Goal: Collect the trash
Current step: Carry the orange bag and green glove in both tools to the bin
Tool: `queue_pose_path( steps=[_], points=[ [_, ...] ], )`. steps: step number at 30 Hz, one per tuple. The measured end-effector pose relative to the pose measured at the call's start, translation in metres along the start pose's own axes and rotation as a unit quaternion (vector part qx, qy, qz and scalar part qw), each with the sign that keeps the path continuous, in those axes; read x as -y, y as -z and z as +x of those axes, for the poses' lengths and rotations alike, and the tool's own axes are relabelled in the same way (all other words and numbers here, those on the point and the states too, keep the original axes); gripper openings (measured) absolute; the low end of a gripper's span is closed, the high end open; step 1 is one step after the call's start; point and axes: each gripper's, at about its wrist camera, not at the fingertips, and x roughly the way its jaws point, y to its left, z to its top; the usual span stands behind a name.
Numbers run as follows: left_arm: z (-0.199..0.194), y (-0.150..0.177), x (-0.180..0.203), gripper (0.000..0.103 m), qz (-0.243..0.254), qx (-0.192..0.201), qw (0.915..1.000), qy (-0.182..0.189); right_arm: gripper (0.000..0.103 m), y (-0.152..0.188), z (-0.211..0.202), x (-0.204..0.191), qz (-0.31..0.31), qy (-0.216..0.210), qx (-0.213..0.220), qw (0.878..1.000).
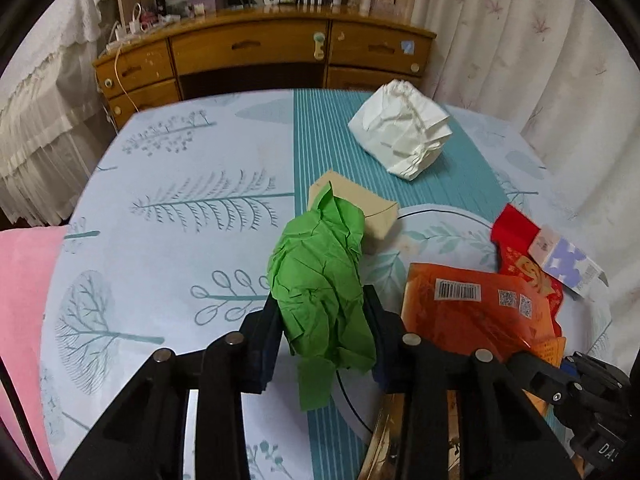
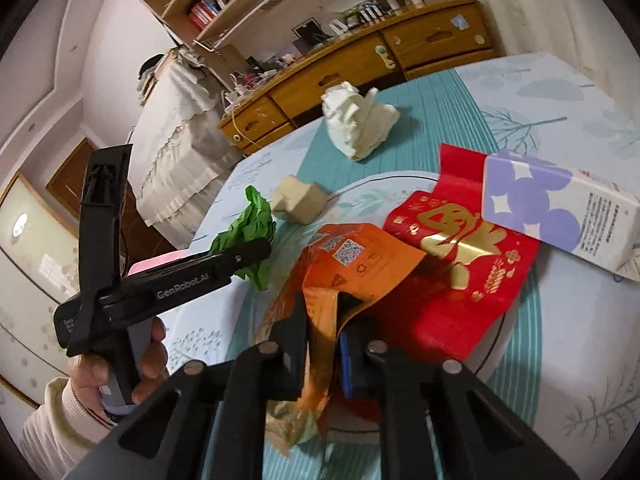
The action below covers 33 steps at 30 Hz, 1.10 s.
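On the tree-printed tablecloth (image 1: 180, 240) lies a crumpled green paper (image 1: 316, 272), and my left gripper (image 1: 322, 304) is shut on it, with both pads pressed into its sides. The right wrist view shows that green paper (image 2: 248, 224) beside the left gripper (image 2: 256, 256), which a hand (image 2: 148, 356) holds. My right gripper (image 2: 322, 312) is shut on the folded edge of an orange snack wrapper (image 2: 360, 264). That wrapper (image 1: 472, 308) lies just right of the green paper.
A beige box (image 1: 360, 204) sits behind the green paper, and a crumpled white paper (image 1: 404, 132) lies farther back. A red envelope (image 2: 452, 280) lies under a purple-and-white carton (image 2: 560, 216) at the right. A pink cushion (image 1: 20, 300) is at the left edge and a wooden dresser (image 1: 260, 52) stands beyond the table.
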Motion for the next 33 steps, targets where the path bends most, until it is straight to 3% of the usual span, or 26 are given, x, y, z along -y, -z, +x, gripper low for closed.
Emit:
queue_pose_path(
  steps=[11,22,33],
  points=[
    [-0.101,0.051,0.007,0.034,0.027,0.037,0.9989,0.008,0.009,0.029,-0.071,-0.054,-0.044,0.001,0.04,0.998],
    [-0.233,0.169,0.015,0.034,0.039,0.073,0.9962,0.027,0.009,0.121,-0.166,-0.135,-0.121,0.044,0.079,0.988],
    [-0.292,0.296,0.034,0.035,0.053,0.092,0.9936,0.037,0.009,0.227,-0.237,-0.183,-0.169,0.058,0.085,0.98]
  ],
)
